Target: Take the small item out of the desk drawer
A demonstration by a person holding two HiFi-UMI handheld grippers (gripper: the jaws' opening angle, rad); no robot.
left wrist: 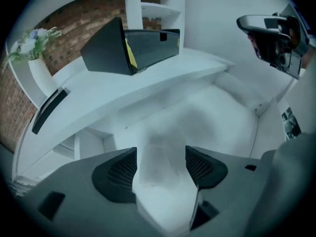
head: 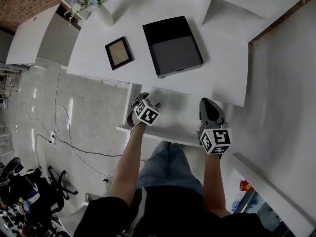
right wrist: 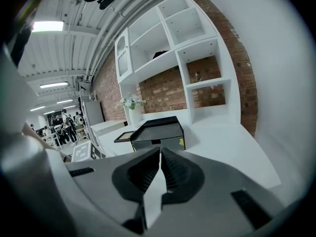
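The white desk drawer [head: 175, 116] runs in under the white desk top [head: 98, 51], so its back is out of sight. Between the left gripper [left wrist: 160, 153]'s parted jaws there's a pale blurred shape [left wrist: 159, 184]: item or drawer floor, can't tell. The white vase of flowers [head: 102, 15] is clipped by the top edge.

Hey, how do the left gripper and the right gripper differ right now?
The left gripper has its jaws apart; the right gripper has them shut together. The left gripper looks down at a white surface below the desk top, while the right gripper looks across the desk top toward the black box. Both hold nothing.
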